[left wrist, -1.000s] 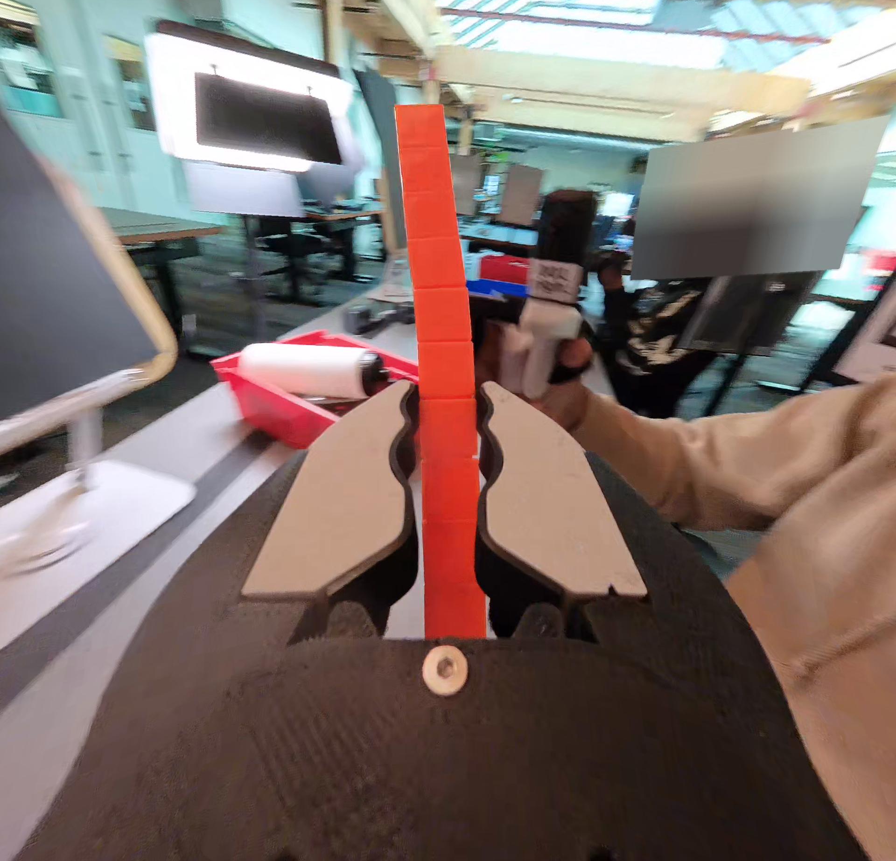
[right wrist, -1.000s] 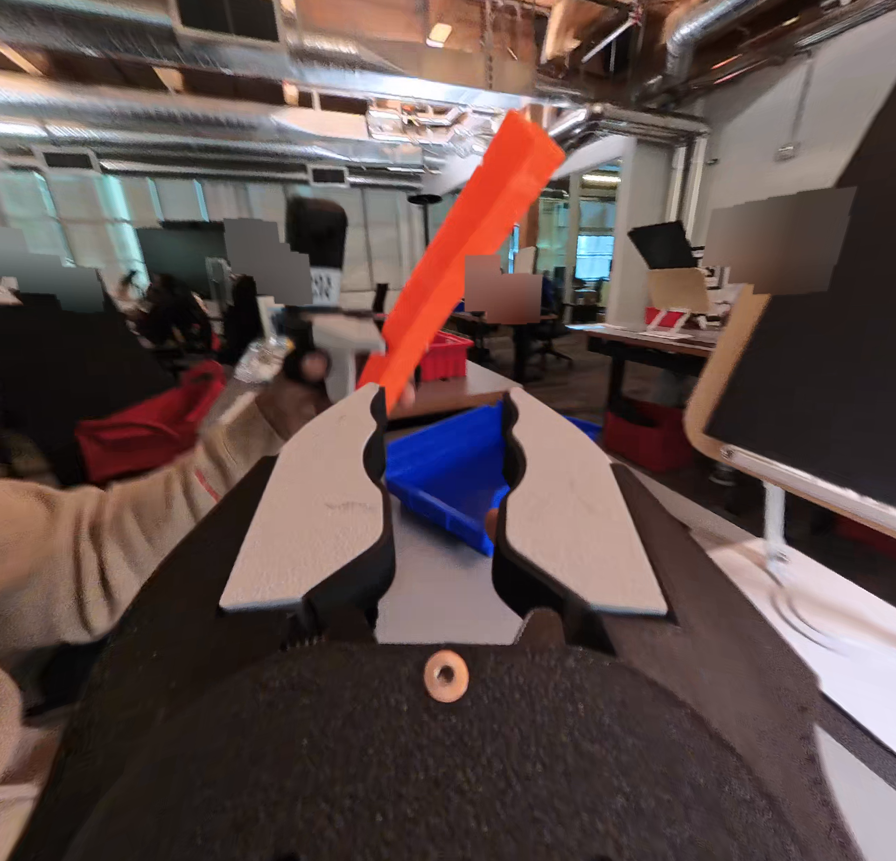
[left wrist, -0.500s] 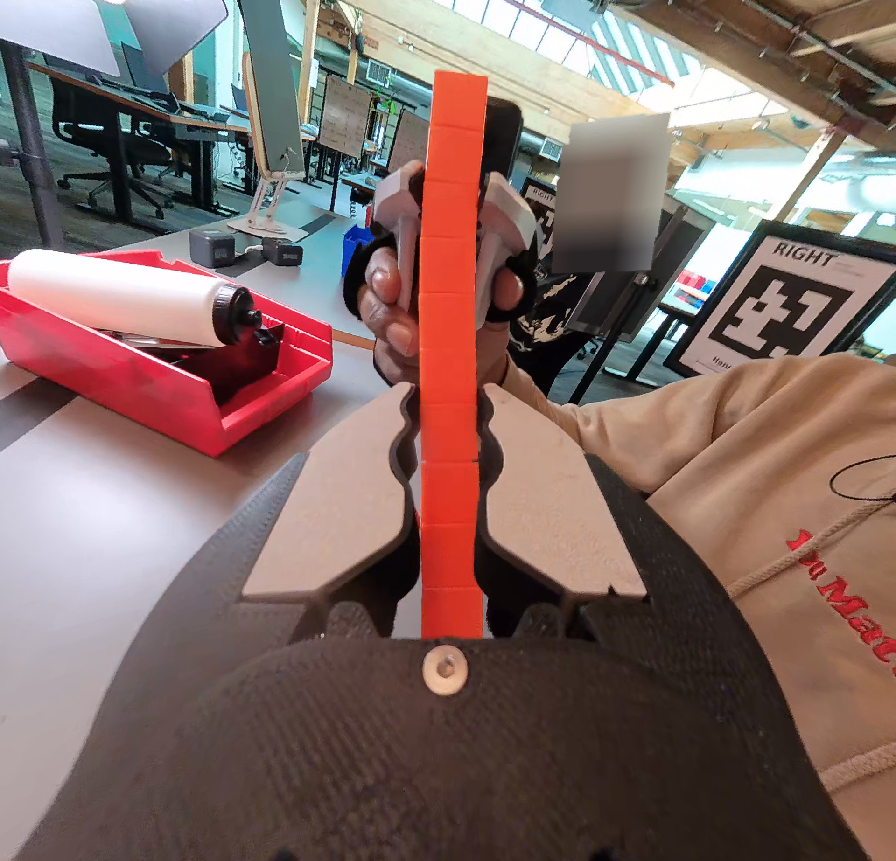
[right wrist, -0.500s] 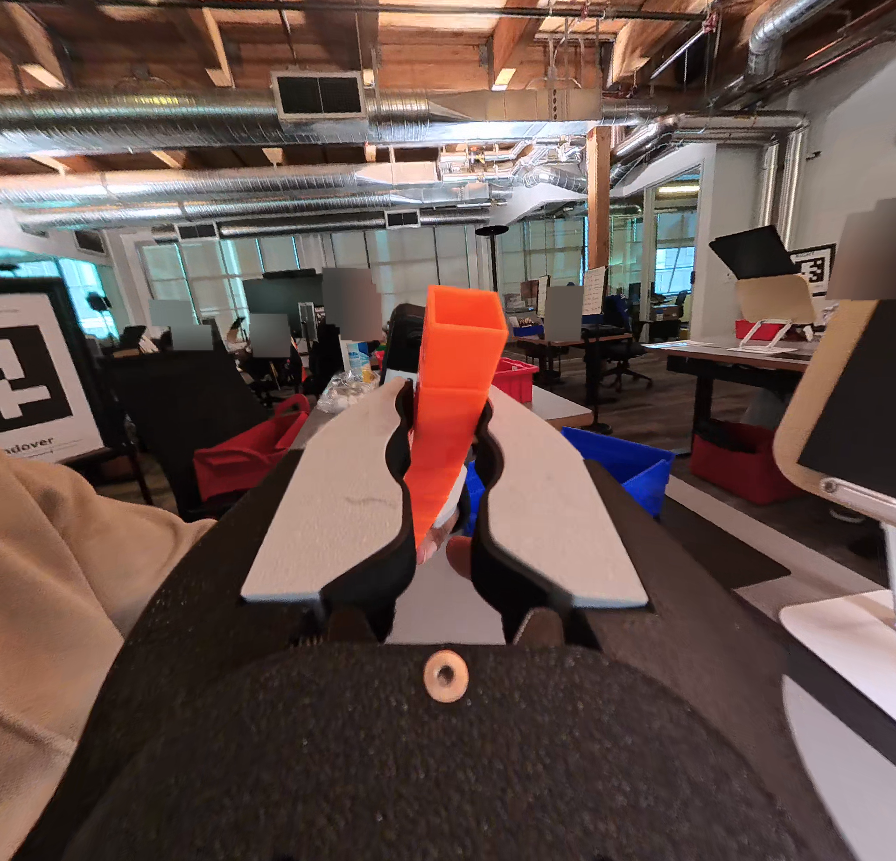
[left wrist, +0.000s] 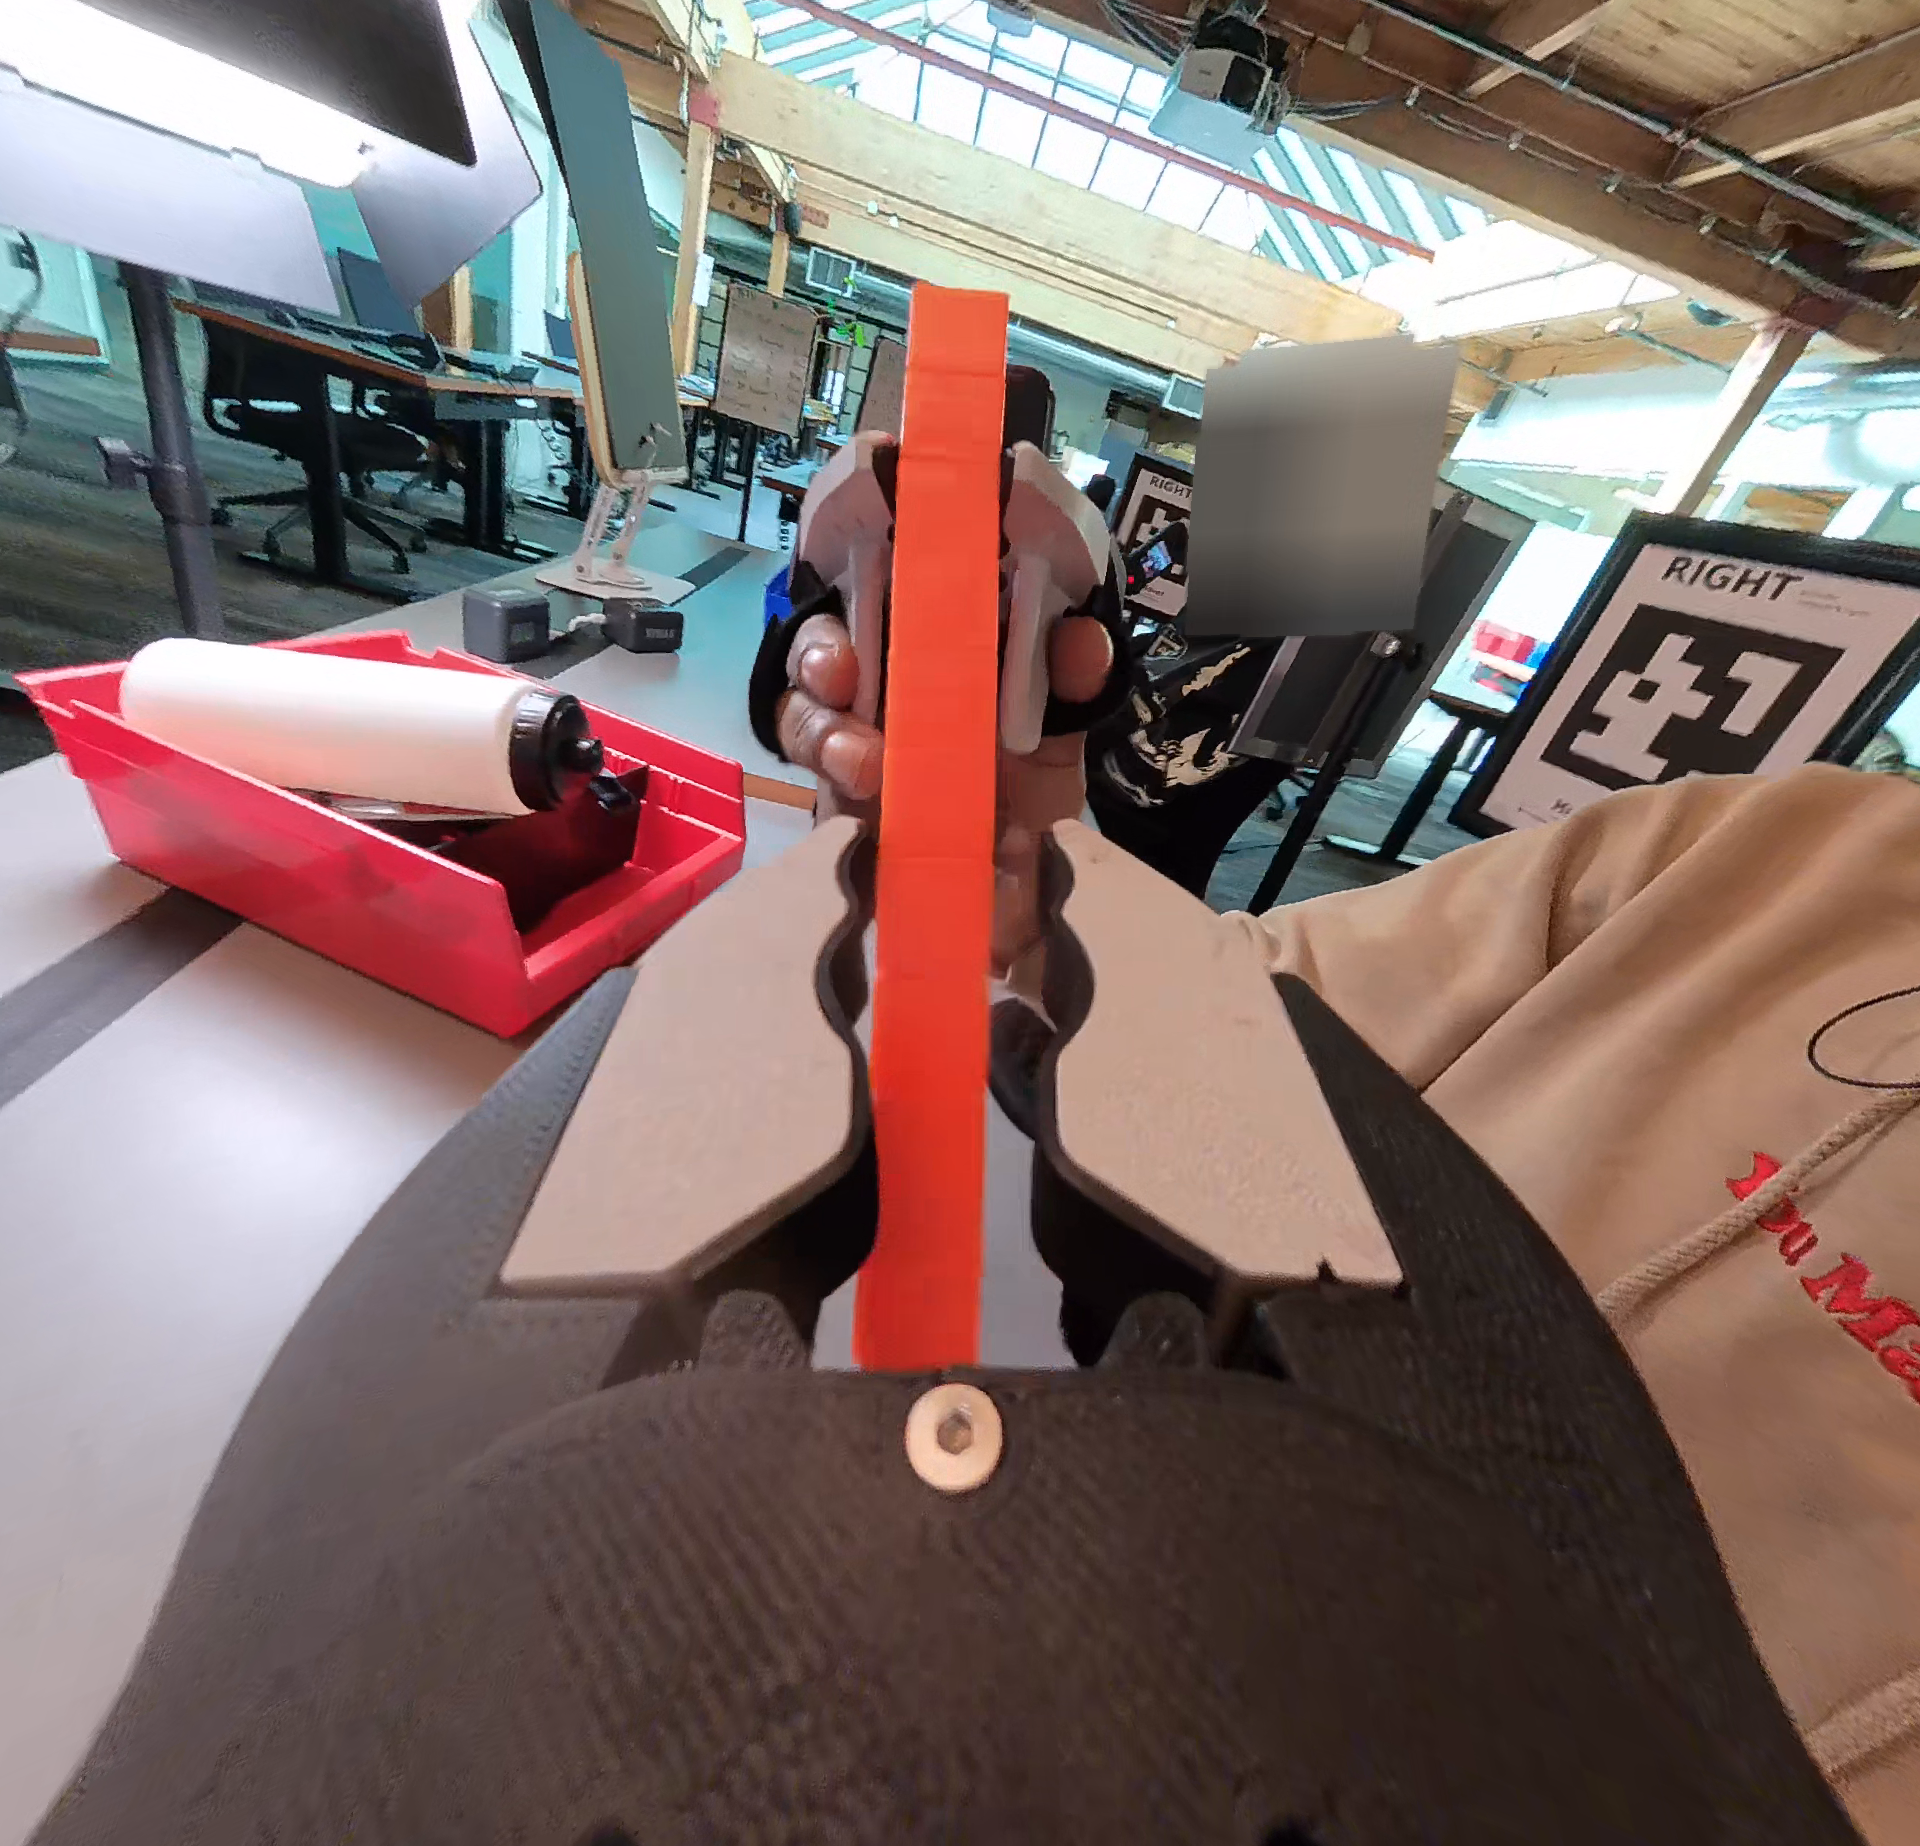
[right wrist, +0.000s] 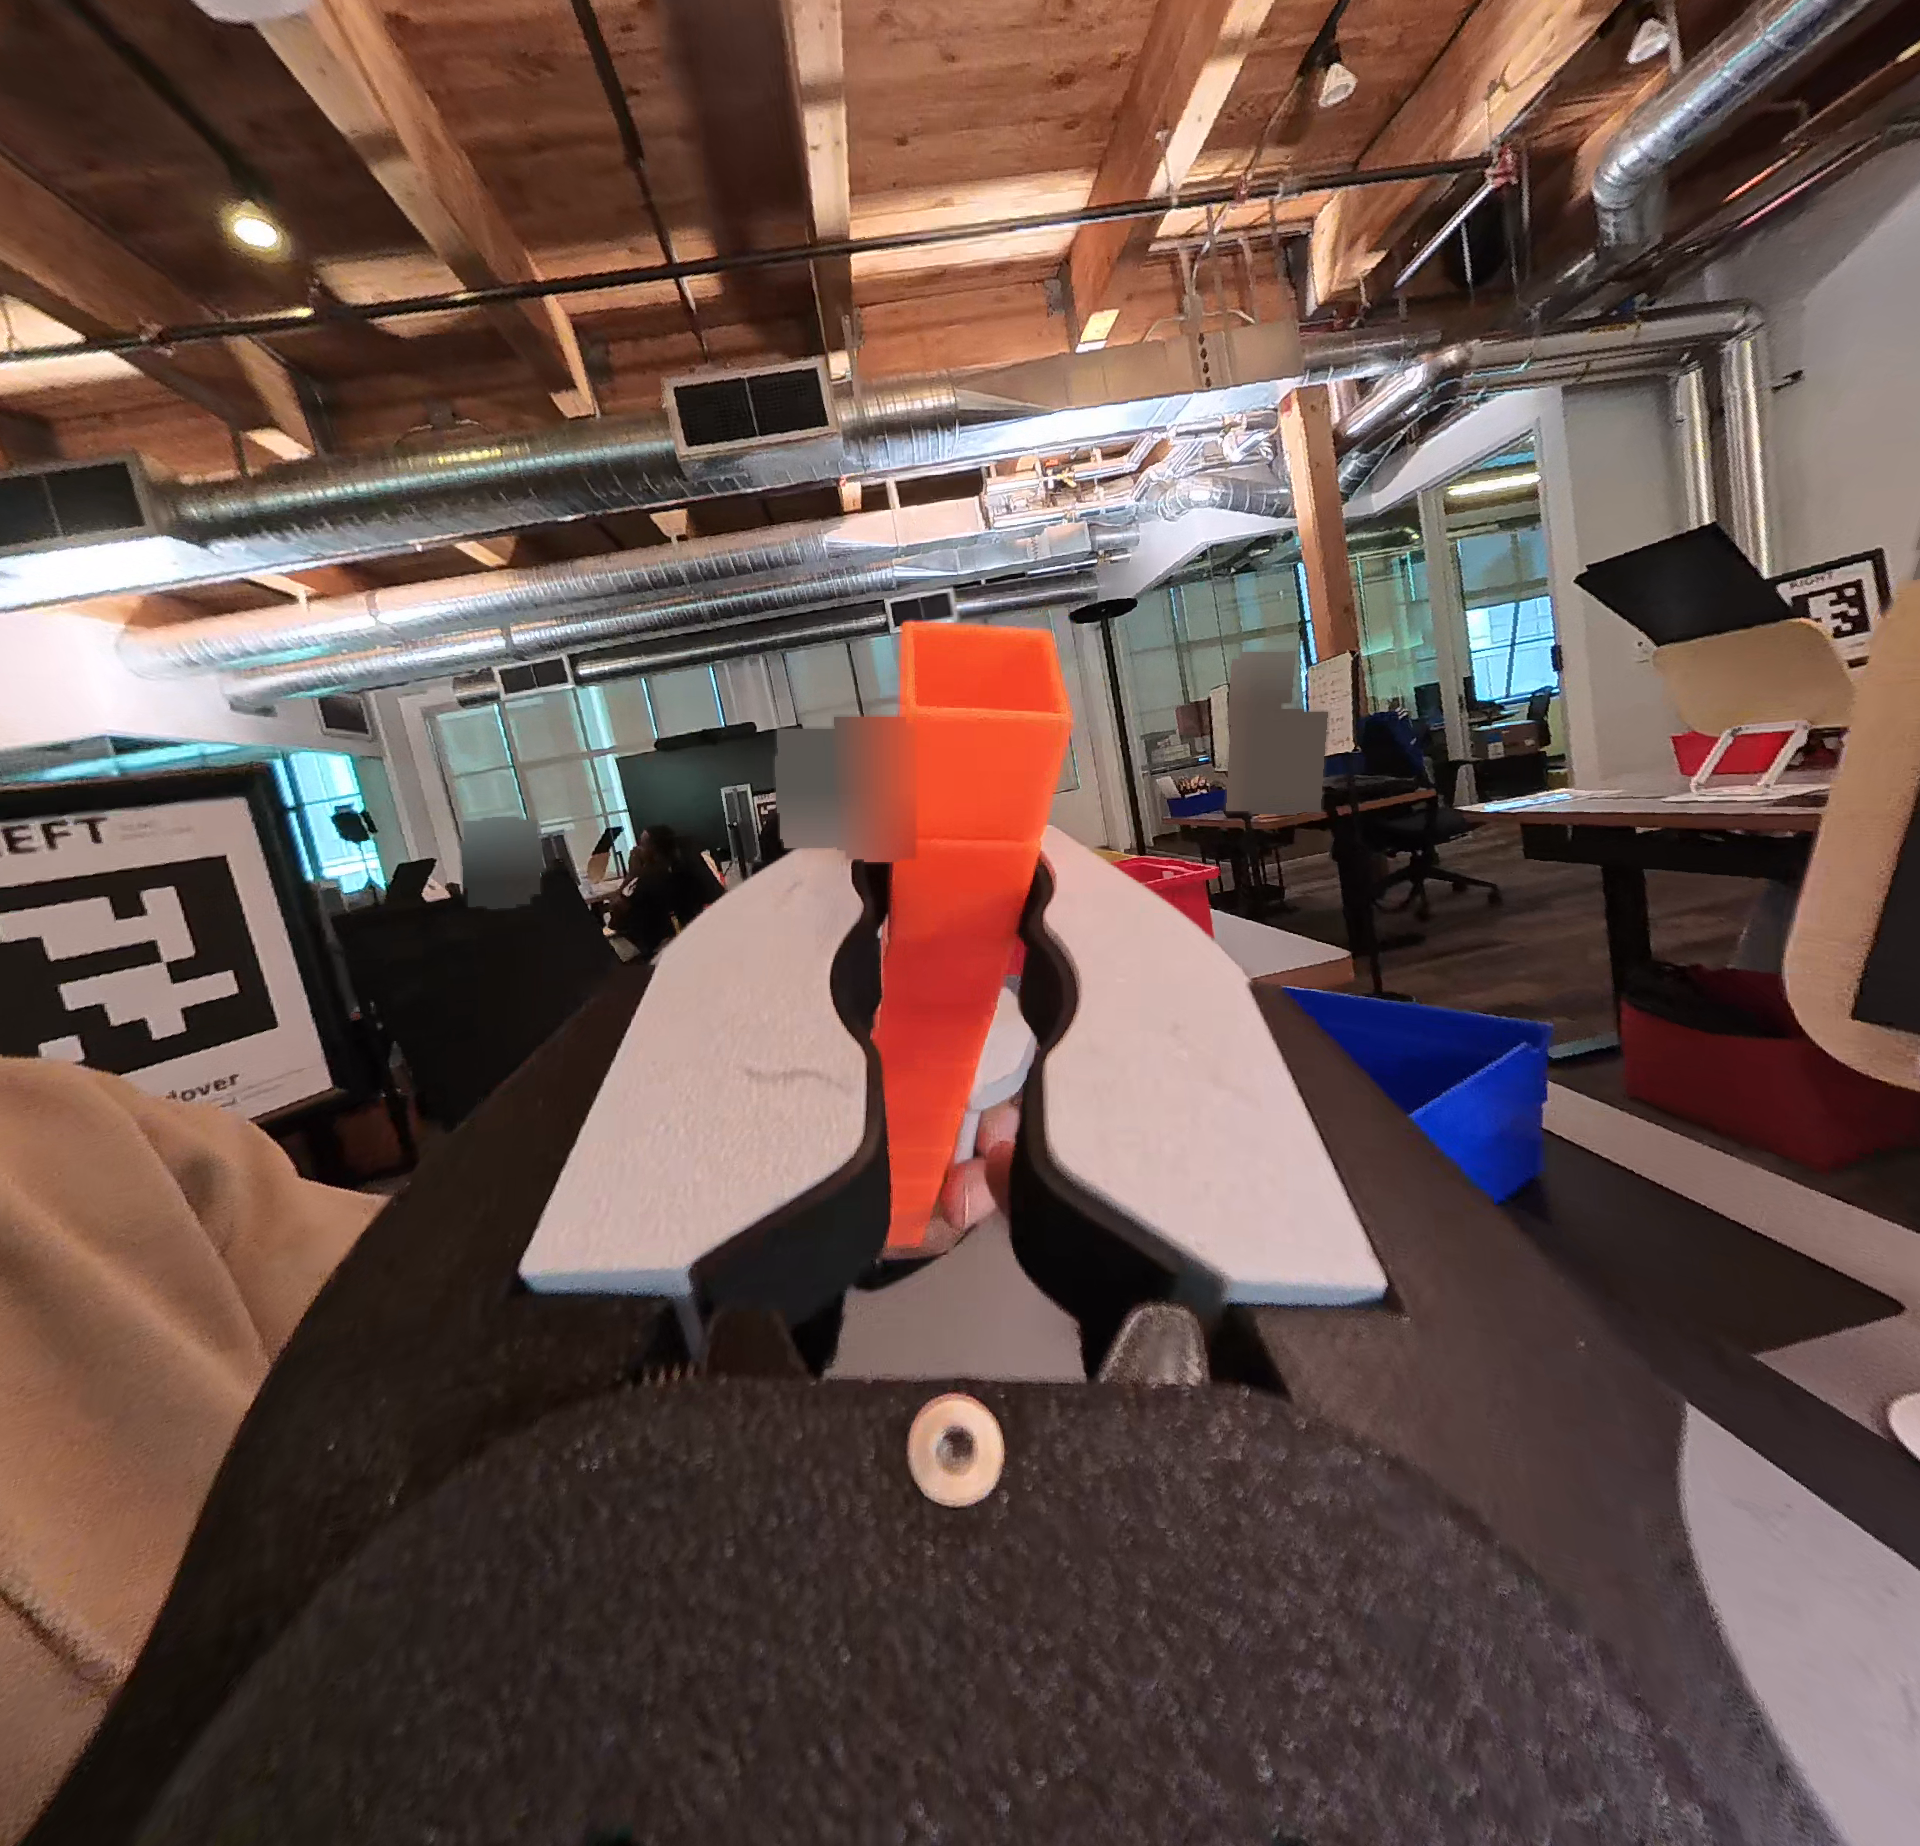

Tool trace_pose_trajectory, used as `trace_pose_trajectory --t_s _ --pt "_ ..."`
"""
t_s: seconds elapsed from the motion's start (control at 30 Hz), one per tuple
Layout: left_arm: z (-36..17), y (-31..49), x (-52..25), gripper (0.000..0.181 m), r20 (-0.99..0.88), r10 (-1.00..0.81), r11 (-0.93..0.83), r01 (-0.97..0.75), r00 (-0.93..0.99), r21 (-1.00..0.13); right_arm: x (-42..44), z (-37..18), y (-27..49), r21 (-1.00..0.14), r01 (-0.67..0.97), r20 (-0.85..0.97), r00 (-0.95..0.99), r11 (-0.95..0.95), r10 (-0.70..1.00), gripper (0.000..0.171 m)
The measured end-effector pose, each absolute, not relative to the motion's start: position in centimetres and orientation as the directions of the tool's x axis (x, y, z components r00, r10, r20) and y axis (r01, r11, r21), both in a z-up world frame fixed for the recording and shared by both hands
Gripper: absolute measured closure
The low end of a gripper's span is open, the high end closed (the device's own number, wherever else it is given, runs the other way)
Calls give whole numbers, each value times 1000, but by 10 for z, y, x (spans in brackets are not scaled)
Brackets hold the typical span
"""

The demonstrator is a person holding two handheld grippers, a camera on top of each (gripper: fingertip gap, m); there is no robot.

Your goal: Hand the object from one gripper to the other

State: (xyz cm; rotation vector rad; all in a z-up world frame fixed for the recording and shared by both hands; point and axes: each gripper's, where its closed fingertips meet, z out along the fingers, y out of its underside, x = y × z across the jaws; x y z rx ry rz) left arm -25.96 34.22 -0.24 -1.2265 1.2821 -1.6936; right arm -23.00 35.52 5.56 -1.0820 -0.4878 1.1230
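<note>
A grey table [left wrist: 260, 1121] fills the lower left of the left wrist view, in an open office with wooden ceiling beams. On it, off to the left, sits a red bin [left wrist: 416, 892] with a white bottle [left wrist: 322, 726] lying across its top. In the right wrist view a blue bin [right wrist: 1455, 1079] rests on the table to the right.

The left gripper [left wrist: 951, 861] now has its two fingers spread slightly apart. Half a second ago they pressed on the orange bar [left wrist: 940, 757]; now a narrow gap shows on the right side of the bar, while the left finger stays just beside it or touching.

The right gripper [right wrist: 951, 897] remains clamped on the upper part of the orange bar [right wrist: 977, 820], as it was half a second ago. In the left wrist view this right gripper [left wrist: 945, 487] shows farther off, held by a hand [left wrist: 831, 716], gripping the bar near its top.

The bar stands nearly upright between both grippers, above the table.
</note>
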Motion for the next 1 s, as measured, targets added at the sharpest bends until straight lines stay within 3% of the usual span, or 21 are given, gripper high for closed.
trace_pose_trajectory --t_s 0.1,0.23,0.3,0.33,0.37,1.0 --pt "-2 343 -273 137 182 -940 -173 -55 -287 -983 -219 70 345 -873 -479 -141 424 90 895 148" --pt "-28 345 -277 132 77 -969 -30 -198 -235 -980 -201 86 333 -862 -490 -113 436 131 893 148" --pt "-46 337 -271 138 77 -960 -1 -273 -269 -962 -199 89 330 -862 -489 -108 435 134 894 148" --pt "-50 336 -266 150 62 -960 17 -279 -272 -960 -198 90 329 -862 -488 -107 438 136 892 148" --pt "-52 332 -263 158 66 -953 19 -276 -294 -961 -198 89 330 -870 -476 -106 442 132 891 148" --pt "-67 320 -250 160 231 -909 -101 -356 -347 -929 -194 73 347 -875 -478 -169 452 78 876 146"
